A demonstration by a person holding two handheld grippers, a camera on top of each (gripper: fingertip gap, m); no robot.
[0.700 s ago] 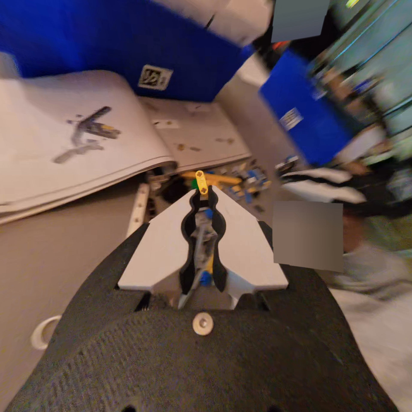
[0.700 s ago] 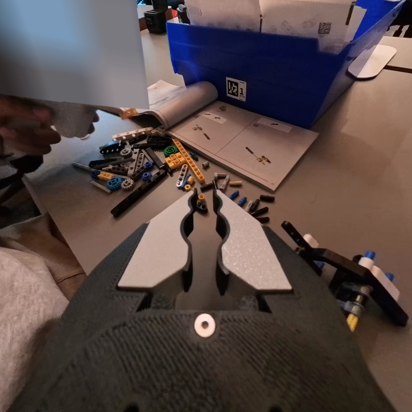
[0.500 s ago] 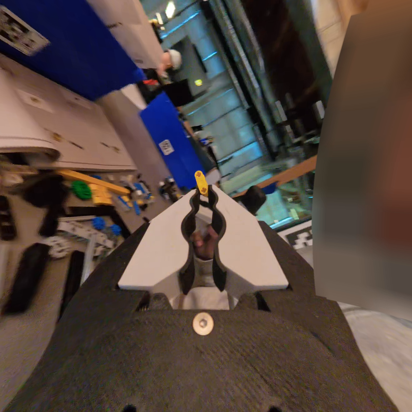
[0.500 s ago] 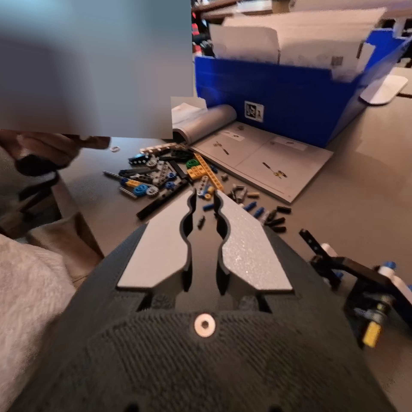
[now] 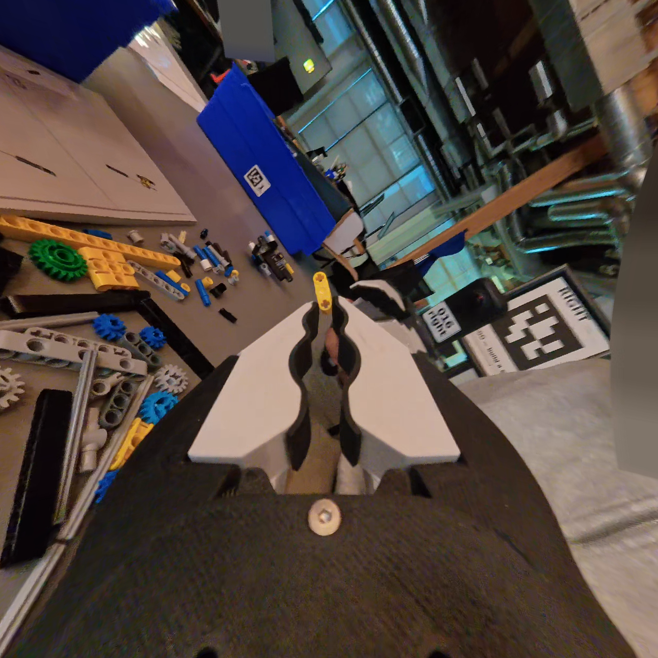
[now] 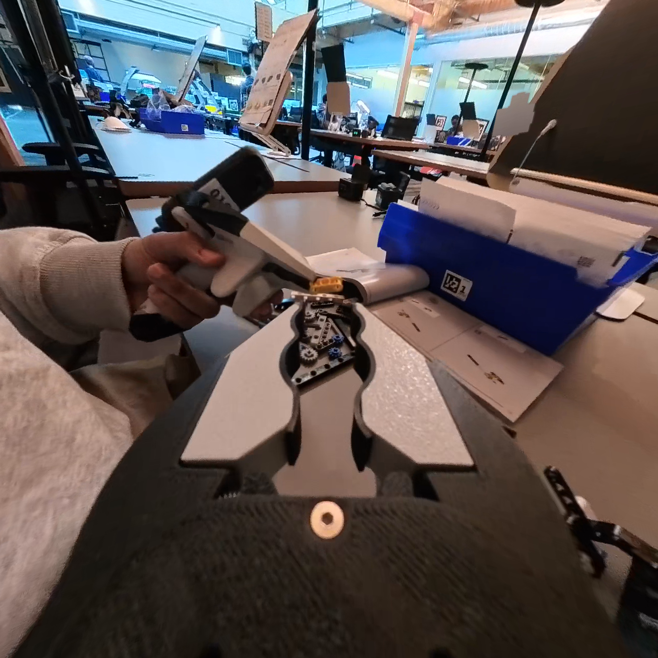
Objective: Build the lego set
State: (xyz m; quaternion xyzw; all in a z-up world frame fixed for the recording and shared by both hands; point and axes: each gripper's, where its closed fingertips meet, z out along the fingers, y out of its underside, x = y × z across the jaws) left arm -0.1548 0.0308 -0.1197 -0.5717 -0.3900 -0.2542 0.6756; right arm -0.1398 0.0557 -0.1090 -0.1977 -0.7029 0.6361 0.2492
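Note:
My left gripper [image 5: 324, 305] is shut on a small yellow lego piece [image 5: 321, 290], which sticks out past the tips. In the right wrist view the same gripper [image 6: 313, 279] is held in a hand above the table, with the yellow piece [image 6: 325, 283] at its tip. My right gripper [image 6: 325, 311] is open and empty, its tips just below the yellow piece. It also shows in the left wrist view [image 5: 377, 290], straight ahead. A pile of loose lego pieces [image 5: 106, 320] lies on the grey table, also seen between the right fingers [image 6: 320, 341].
An open instruction booklet [image 6: 463, 352] lies in front of a blue bin [image 6: 498, 285]. A partly built black assembly [image 5: 272, 258] stands right of the pile and shows at the lower right [image 6: 598, 534]. A green gear [image 5: 57, 259] and a long yellow beam [image 5: 89, 242] lie in the pile. Less than 4 cm separates the two grippers' tips. It is some 12 cm from my left tips to the green gear [image 5: 57, 259].
My left gripper has swung up and turned with the yellow piece still in it. My right gripper has lifted and tilted up from the table, so the two now face each other closely.

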